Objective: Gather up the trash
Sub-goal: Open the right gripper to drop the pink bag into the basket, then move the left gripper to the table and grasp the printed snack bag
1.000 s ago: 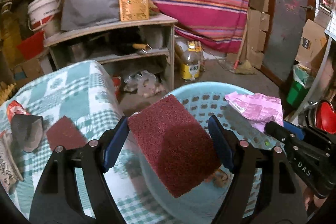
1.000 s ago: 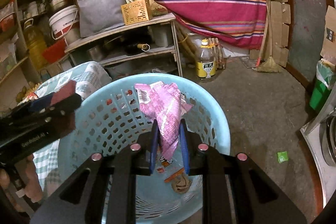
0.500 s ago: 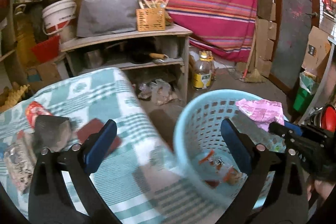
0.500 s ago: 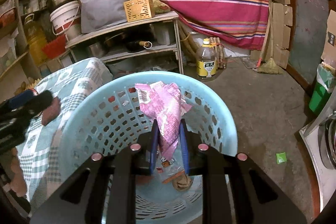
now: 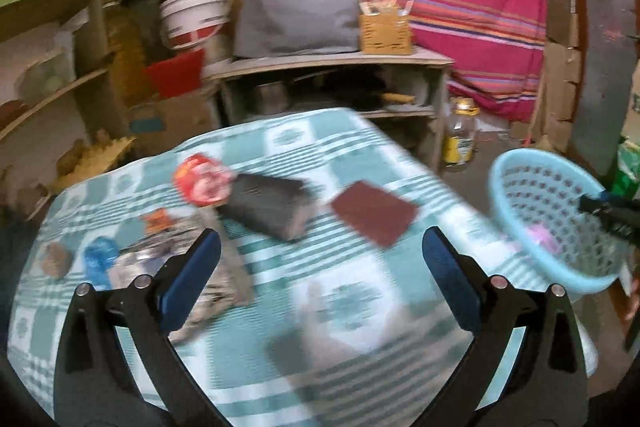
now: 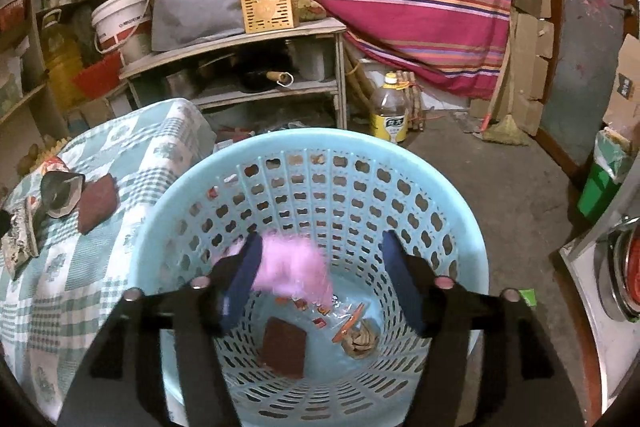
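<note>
My left gripper (image 5: 320,275) is open and empty above the checkered table (image 5: 352,303). On the table lie a maroon scouring pad (image 5: 374,213), a dark grey block (image 5: 266,205), a red wrapper (image 5: 200,185), a blue wrapper (image 5: 98,263) and crumpled paper (image 5: 208,291). My right gripper (image 6: 324,283) is open over the light blue basket (image 6: 316,163). A pink wrapper (image 6: 292,269) is blurred, falling between its fingers into the basket. A maroon pad (image 6: 284,347) and scraps (image 6: 360,339) lie at the basket bottom. The basket also shows in the left wrist view (image 5: 516,211).
A wooden shelf unit (image 6: 240,43) with pots, a white bucket (image 6: 120,23) and a grey bag stands behind the table. An oil bottle (image 6: 390,115) stands on the concrete floor. A striped cloth hangs behind. A green bin (image 6: 600,183) is at right.
My left gripper dropped the maroon pad into the basket and swung left over the table. My right gripper opened and let go of the pink wrapper, which is falling into the basket.
</note>
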Demonstrator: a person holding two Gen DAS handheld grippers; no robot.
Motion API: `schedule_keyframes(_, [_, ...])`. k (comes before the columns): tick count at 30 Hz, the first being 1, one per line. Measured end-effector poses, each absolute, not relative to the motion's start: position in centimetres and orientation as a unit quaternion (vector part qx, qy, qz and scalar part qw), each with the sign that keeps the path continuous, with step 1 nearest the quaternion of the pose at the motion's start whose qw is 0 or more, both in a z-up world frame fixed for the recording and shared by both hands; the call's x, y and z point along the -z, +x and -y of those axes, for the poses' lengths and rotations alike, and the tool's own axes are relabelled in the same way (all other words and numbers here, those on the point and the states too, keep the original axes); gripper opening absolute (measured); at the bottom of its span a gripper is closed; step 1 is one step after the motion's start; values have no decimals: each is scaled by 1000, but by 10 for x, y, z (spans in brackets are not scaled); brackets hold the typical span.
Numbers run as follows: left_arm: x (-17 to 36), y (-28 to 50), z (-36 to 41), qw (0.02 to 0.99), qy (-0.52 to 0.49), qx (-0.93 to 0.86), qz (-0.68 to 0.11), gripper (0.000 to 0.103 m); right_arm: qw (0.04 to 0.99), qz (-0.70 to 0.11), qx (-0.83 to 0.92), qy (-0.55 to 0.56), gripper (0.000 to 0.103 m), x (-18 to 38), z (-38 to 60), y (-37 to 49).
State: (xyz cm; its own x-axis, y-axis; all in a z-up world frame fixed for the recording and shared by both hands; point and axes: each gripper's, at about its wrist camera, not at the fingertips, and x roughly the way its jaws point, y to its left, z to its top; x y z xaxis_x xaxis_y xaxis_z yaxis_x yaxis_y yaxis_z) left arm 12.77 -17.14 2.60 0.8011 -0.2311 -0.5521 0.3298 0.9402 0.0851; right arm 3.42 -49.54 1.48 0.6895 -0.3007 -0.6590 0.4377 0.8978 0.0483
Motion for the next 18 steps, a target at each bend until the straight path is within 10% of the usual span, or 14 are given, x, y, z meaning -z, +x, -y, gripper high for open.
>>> schedule_keyframes(18, [8, 172, 21, 938, 23, 57, -340, 97, 942, -317, 105, 42, 76, -36, 358, 97])
